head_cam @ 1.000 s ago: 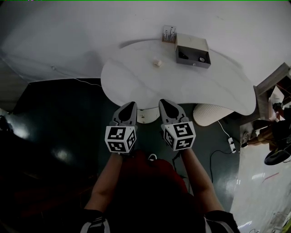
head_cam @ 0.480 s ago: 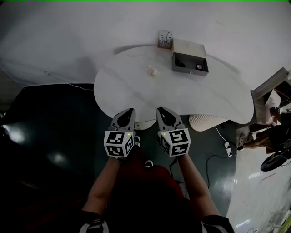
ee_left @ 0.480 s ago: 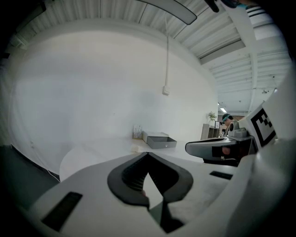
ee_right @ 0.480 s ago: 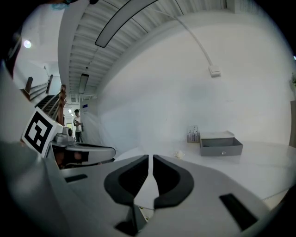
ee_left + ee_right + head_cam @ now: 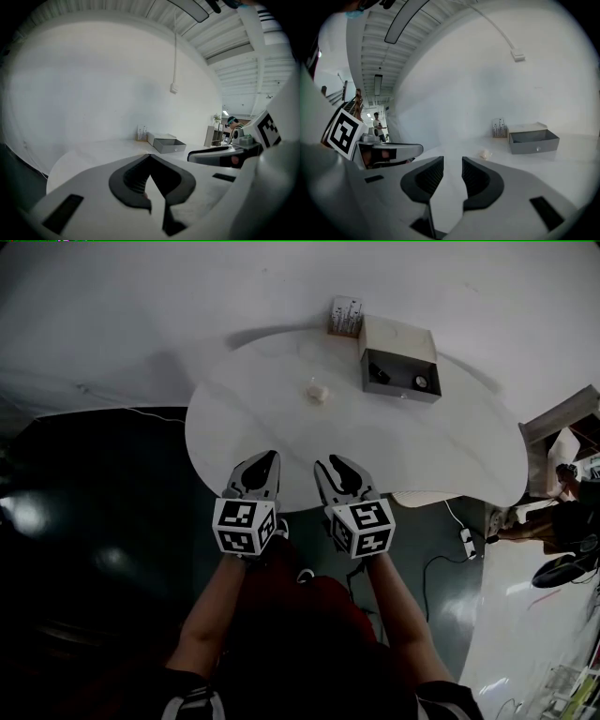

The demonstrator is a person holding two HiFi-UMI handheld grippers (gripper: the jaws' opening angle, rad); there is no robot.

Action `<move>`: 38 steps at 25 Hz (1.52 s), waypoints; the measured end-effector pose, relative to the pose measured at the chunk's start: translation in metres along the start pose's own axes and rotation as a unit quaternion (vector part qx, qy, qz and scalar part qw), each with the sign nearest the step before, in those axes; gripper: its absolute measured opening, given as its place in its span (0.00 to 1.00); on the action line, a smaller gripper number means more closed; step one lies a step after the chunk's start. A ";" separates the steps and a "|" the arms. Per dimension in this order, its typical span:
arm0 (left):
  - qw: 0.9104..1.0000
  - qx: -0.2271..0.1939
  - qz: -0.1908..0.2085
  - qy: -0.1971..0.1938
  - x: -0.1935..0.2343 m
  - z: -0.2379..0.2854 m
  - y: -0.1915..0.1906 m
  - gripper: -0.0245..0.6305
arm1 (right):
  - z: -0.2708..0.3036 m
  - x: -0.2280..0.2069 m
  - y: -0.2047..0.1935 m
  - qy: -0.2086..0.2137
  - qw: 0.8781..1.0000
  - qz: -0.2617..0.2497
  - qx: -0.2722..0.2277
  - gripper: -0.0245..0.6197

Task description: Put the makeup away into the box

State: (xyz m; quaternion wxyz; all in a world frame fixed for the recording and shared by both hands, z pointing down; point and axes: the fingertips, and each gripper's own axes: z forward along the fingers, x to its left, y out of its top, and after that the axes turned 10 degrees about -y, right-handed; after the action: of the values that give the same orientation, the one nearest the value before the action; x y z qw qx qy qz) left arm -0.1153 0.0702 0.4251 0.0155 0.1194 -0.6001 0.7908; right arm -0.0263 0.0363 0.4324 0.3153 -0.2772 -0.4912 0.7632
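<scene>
Grey box (image 5: 398, 369) sits open at the counter's (image 5: 244, 423) far side, two small items inside, too small to name. Pale makeup piece (image 5: 318, 391) lies on the counter left of the box, apart. Left hand-held gripper (image 5: 267, 458) closed, empty. Right hand-held gripper (image 5: 330, 463) opening, narrow gap, nothing between.

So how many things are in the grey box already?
2 show in the head view. A dark thing lies at the left end of the grey box, and a small pale round thing at its right end. The box's walls may hide more.
</scene>
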 end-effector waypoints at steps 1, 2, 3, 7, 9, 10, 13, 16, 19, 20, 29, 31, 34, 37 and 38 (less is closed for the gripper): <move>1.000 0.002 -0.001 -0.001 0.005 0.005 0.001 0.07 | 0.007 -0.002 0.000 -0.004 1.000 0.002 0.004 0.21; 1.000 0.004 -0.003 -0.003 0.010 0.009 0.002 0.07 | 0.013 -0.005 0.001 -0.007 1.000 0.005 0.009 0.22; 1.000 0.006 -0.004 -0.005 0.014 0.014 0.002 0.07 | 0.020 -0.007 0.001 -0.010 1.000 0.009 0.013 0.22; 1.000 0.014 -0.008 -0.013 0.033 0.031 0.005 0.07 | 0.045 -0.014 0.006 -0.015 0.999 0.013 0.027 0.25; 1.000 0.016 -0.010 -0.019 0.041 0.039 0.005 0.07 | 0.058 -0.019 0.006 -0.018 0.999 0.013 0.036 0.27; 1.000 0.017 -0.012 -0.021 0.045 0.043 0.005 0.07 | 0.064 -0.020 0.007 -0.018 0.999 0.015 0.040 0.29; 0.999 0.020 -0.016 -0.028 0.058 0.053 0.005 0.07 | 0.082 -0.024 0.008 -0.019 0.998 0.020 0.051 0.31; 0.999 0.025 -0.021 -0.031 0.070 0.063 0.006 0.07 | 0.098 -0.028 0.011 -0.022 0.998 0.013 0.059 0.32; 0.999 0.028 -0.026 -0.035 0.082 0.071 0.006 0.07 | 0.113 -0.034 0.015 -0.033 0.998 0.008 0.058 0.32; 0.999 0.029 -0.028 -0.037 0.085 0.073 0.005 0.07 | 0.118 -0.036 0.016 -0.037 0.998 0.005 0.059 0.32; 0.997 0.043 -0.044 -0.049 0.108 0.095 0.001 0.07 | 0.160 -0.062 0.020 -0.063 0.992 -0.043 0.095 0.40; 0.997 0.046 -0.046 -0.051 0.113 0.098 0.002 0.07 | 0.171 -0.065 0.023 -0.070 0.990 -0.060 0.102 0.41; 0.996 0.050 -0.048 -0.050 0.121 0.105 0.001 0.07 | 0.188 -0.070 0.024 -0.072 0.988 -0.079 0.114 0.43; 0.996 0.057 -0.049 -0.050 0.126 0.114 -0.002 0.07 | 0.204 -0.077 0.021 -0.064 0.986 -0.096 0.121 0.47; 0.996 0.060 -0.049 -0.050 0.127 0.117 -0.003 0.07 | 0.208 -0.078 0.020 -0.061 0.985 -0.104 0.126 0.48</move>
State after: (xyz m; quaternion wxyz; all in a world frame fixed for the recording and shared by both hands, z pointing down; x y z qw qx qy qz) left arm -0.2187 -0.0555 0.4838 0.0169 0.1887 -0.5455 0.8165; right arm -0.1324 -0.1488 0.4989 0.3949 -0.1359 -0.4351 0.7977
